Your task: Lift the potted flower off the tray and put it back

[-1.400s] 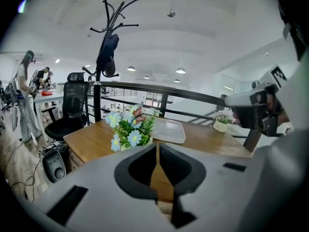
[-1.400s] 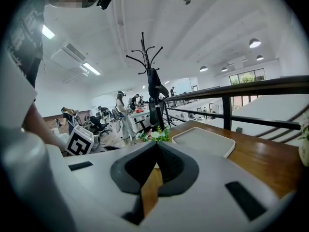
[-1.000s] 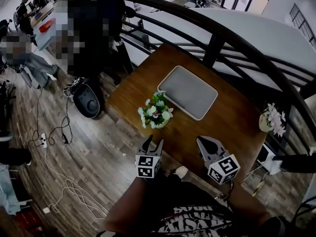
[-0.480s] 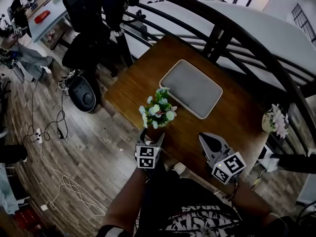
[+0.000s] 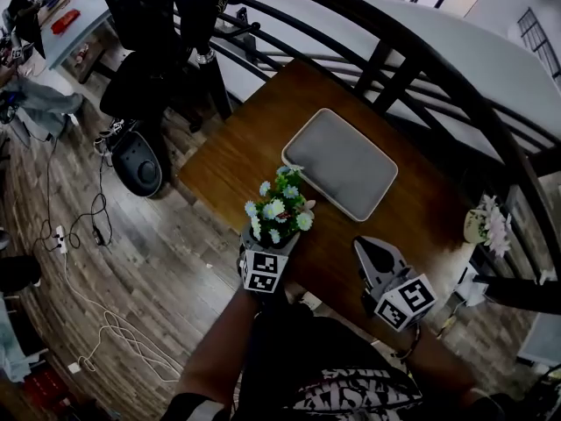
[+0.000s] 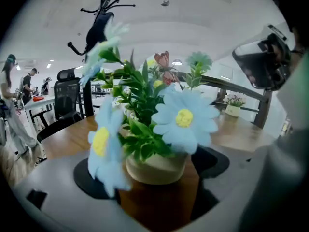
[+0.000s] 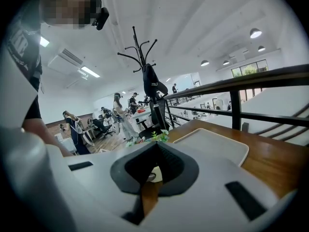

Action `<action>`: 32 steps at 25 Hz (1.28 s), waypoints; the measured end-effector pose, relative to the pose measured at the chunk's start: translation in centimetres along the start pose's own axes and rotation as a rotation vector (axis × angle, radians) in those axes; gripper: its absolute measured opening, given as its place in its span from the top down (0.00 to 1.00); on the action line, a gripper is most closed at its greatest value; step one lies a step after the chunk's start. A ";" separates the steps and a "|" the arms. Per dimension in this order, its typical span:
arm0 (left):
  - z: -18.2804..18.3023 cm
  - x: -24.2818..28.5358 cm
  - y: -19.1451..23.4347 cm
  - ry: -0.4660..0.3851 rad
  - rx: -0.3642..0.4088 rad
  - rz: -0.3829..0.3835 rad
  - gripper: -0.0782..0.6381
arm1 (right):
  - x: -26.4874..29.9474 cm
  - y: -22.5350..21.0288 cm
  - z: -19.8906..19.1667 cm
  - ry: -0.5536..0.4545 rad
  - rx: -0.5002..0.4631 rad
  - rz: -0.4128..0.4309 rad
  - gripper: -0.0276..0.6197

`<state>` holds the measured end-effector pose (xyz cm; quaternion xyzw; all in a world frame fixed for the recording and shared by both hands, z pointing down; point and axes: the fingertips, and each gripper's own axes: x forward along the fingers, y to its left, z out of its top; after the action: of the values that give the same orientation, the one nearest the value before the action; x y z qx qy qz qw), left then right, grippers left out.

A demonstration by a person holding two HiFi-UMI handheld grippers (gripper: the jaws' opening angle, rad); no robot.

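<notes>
**Clerk:** Where is the potted flower?

**Inspector:** It stands upright on the wooden table, off the grey tray and just beside the tray's nearer left edge. The tray holds nothing.

**Clerk:** And the left gripper?

**Inspector:** It is at the pot. In the head view its marker cube shows just below the blooms. In the left gripper view the cream pot sits between the two dark pads, one on each side. The jaws have just been opening and now stand wide. Table wood shows between the pot and the pads, so I record no grip. The pot rests on the table under its own weight.

**Clerk:** And the right gripper?

**Inspector:** It is over the table's near edge, well apart from the pot, and points toward the tray. In the right gripper view its jaw tips meet, with only a thin slit below them. It holds nothing.

**Clerk:** Anything else on the table?

**Inspector:** A second small potted flower stands at the right edge, next to the dark railing.
</notes>
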<state>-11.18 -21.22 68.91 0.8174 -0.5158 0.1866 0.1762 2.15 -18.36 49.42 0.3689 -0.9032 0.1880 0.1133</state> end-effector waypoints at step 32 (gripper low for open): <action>7.2 5.5 1.3 -0.044 0.109 -0.063 0.24 | 2.5 -3.0 3.2 -0.039 0.029 -0.096 0.97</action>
<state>-9.27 -29.45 65.41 0.8455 -0.4827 0.1908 0.1255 2.34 -23.26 48.11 0.4170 -0.8837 0.1883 0.0992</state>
